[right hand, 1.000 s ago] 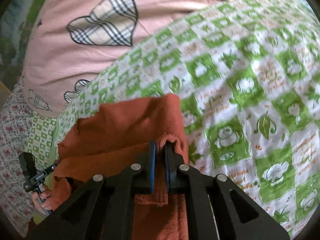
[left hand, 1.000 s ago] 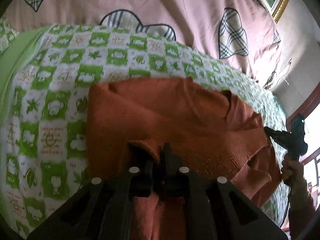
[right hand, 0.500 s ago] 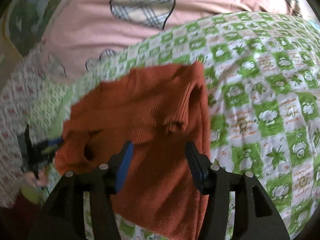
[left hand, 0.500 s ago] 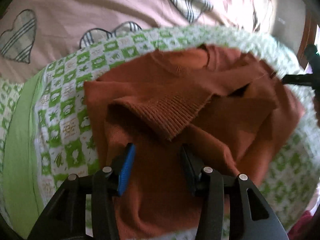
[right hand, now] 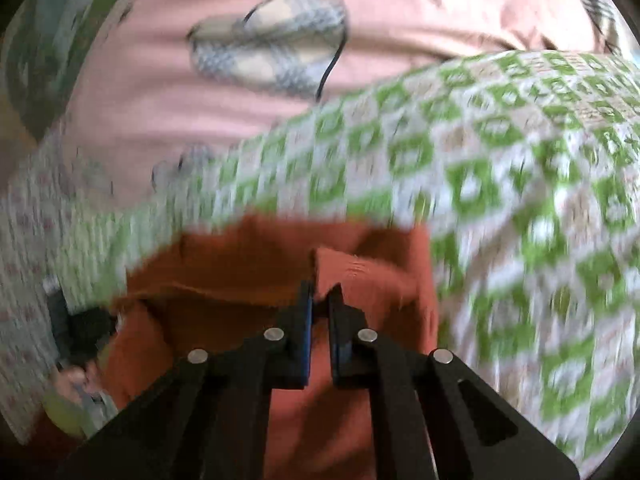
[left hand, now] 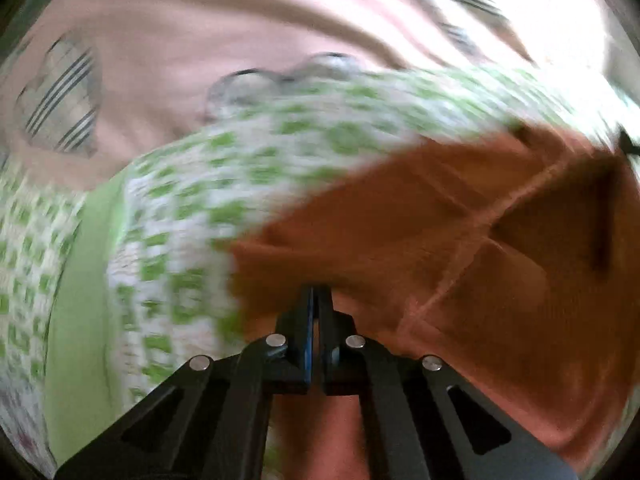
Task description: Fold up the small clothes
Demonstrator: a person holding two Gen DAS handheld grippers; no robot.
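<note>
A small rust-orange knit sweater lies on a green-and-white checked blanket. Both views are motion-blurred. My left gripper is shut on the sweater's near left edge. In the right wrist view the sweater lies low and left of centre on the blanket. My right gripper is shut on a fold of the sweater's near right edge. The other gripper and the hand holding it show dimly at the left edge.
A pink quilt with plaid hearts lies behind the checked blanket, and it also shows in the right wrist view. A plain green band runs along the blanket's left side.
Half a second ago both grippers were open above the partly folded sweater. Now both have dropped down and closed on its near edge. The cameras are moving fast.
</note>
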